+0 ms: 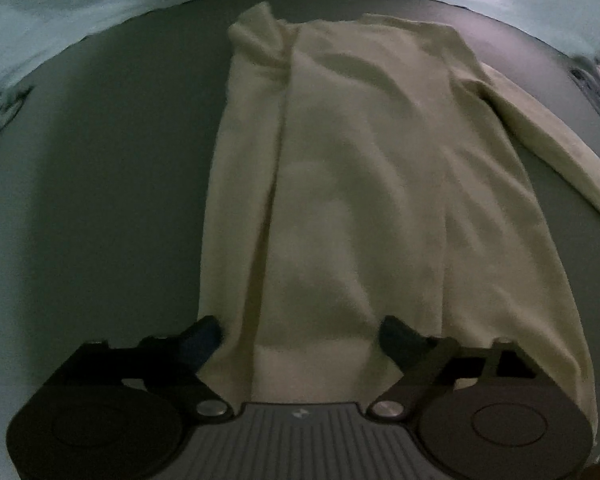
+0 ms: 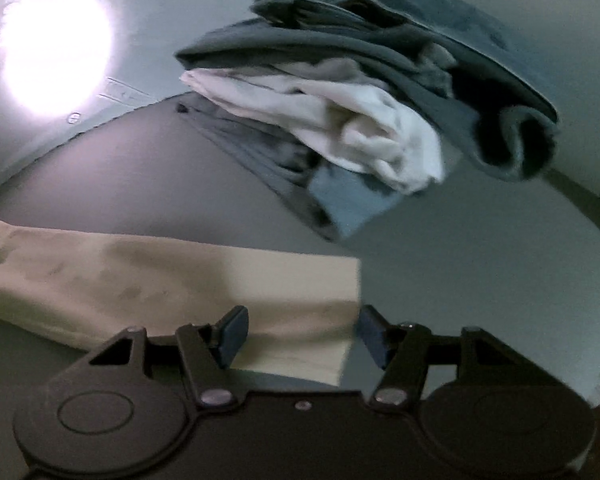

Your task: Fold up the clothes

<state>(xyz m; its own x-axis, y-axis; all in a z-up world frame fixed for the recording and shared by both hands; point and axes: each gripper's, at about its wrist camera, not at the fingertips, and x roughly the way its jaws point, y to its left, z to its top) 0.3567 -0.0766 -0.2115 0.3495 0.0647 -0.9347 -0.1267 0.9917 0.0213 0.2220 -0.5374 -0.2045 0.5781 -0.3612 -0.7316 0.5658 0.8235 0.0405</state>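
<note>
A cream long-sleeved garment (image 1: 360, 168) lies flat on the grey table (image 1: 100, 200), its left side folded inward and one sleeve (image 1: 560, 152) trailing off to the right. My left gripper (image 1: 300, 336) hovers over the garment's near hem, open wide, and its fingers (image 1: 204, 340) press on nothing. In the right wrist view the cream sleeve (image 2: 172, 288) stretches from the left edge to its cuff end. My right gripper (image 2: 304, 332) stands open above that cuff, the cloth lying below and between its fingers (image 2: 232, 332) without being pinched.
A heap of clothes (image 2: 380, 92) sits at the back right of the table: dark blue-grey garments, a white one (image 2: 360, 132) and grey ones. A bright light glares off the pale wall (image 2: 56, 48). The table's far edge (image 1: 140, 20) curves along the wall.
</note>
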